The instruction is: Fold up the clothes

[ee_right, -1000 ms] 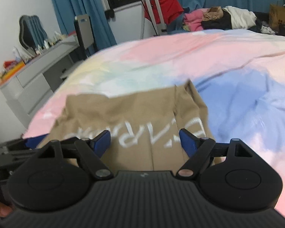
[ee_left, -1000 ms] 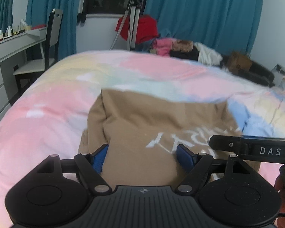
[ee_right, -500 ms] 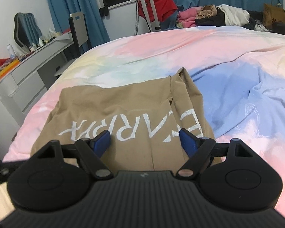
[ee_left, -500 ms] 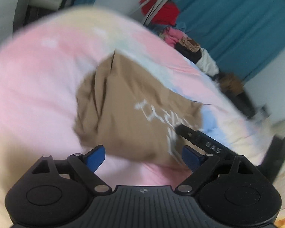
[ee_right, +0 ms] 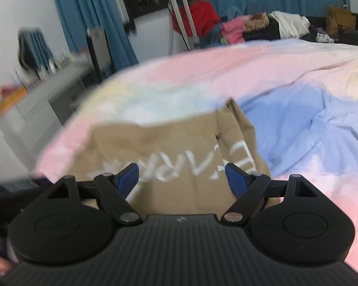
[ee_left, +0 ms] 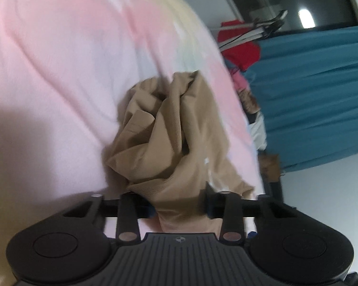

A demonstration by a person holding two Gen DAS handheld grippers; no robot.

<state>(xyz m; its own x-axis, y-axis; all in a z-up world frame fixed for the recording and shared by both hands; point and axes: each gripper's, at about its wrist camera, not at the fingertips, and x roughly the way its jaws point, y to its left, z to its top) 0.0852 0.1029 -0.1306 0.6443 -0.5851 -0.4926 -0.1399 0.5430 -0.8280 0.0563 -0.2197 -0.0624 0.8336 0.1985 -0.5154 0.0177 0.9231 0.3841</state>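
- Left wrist view: left gripper point(ee_left: 179, 206) has its jaws closed in on a bunched fold of the tan shirt point(ee_left: 176, 128); cloth fills the gap between the fingers, so it reads as clamped on the fabric.
- From the grip, the shirt runs out toward 12 o'clock in a crumpled heap, with ribbed knit showing and white print at about 2 o'clock.
- The shirt lies on the pastel bedspread point(ee_left: 59, 71), which spreads from 9 to 12 o'clock; teal curtains point(ee_left: 322, 95) hang at 3 o'clock.
- Right wrist view: right gripper point(ee_right: 182, 177) has its fingers spread wide, holding nothing, poised over the lettered part of the shirt.
- The shirt lies flatter here, its far edge at 12 o'clock; a blue patch of bedspread sits at 2 o'clock.
- Handling, as a judgement: light, limp, stretchy knit; it will sag and bunch, not slip much. Best taken at a hem or corner edge, pinching both layers together.
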